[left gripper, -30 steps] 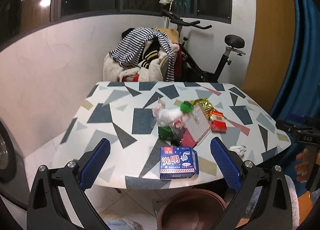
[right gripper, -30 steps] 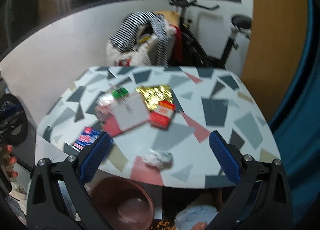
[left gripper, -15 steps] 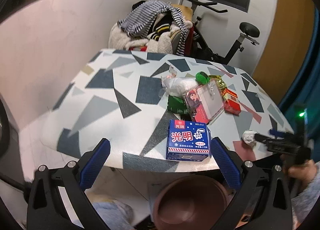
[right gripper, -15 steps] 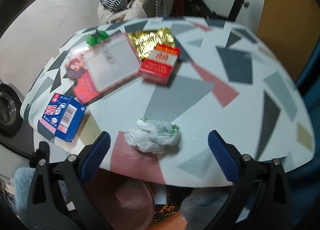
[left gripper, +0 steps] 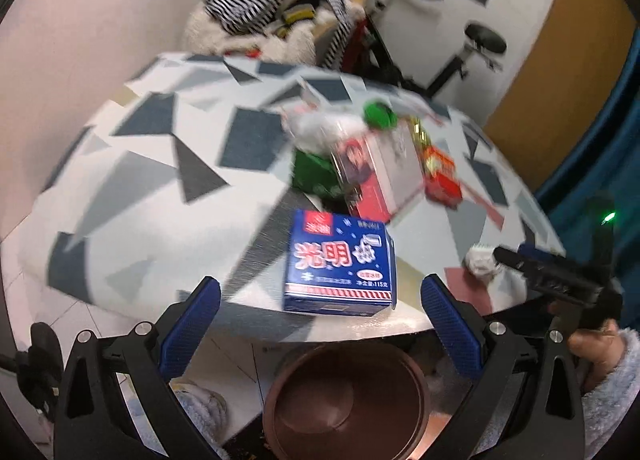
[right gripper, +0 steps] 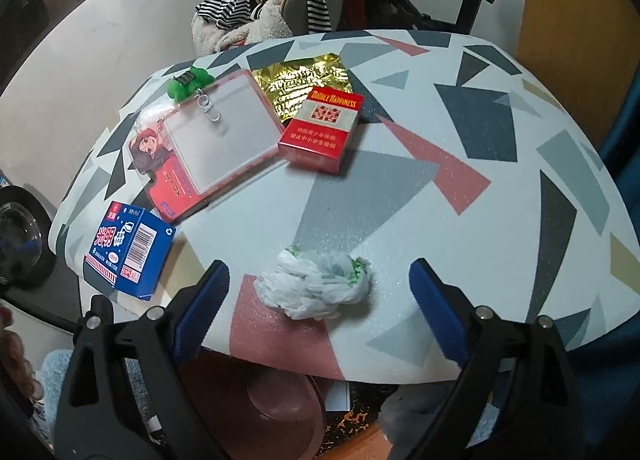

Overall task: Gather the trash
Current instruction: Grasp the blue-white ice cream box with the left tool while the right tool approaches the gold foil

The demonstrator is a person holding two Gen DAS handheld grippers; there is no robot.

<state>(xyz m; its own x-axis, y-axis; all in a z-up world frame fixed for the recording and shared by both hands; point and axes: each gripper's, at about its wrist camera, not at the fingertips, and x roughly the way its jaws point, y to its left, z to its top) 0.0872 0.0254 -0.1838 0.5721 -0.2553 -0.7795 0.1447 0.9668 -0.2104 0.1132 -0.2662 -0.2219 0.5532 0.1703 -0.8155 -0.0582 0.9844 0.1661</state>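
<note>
A crumpled white wad (right gripper: pixel 314 287) lies near the front edge of a patterned table (right gripper: pixel 460 196), between the spread, empty jaws of the right gripper (right gripper: pixel 318 292), which have just narrowed a little. To its left a blue box (left gripper: pixel 338 262) sits at the table edge, in front of the left gripper (left gripper: pixel 320 306), also wide apart and empty. Farther back lie a red pack (right gripper: pixel 320 130), gold foil (right gripper: pixel 304 78) and a card holder (right gripper: pixel 216 136). A brown bin (left gripper: pixel 346 402) stands below the table.
</note>
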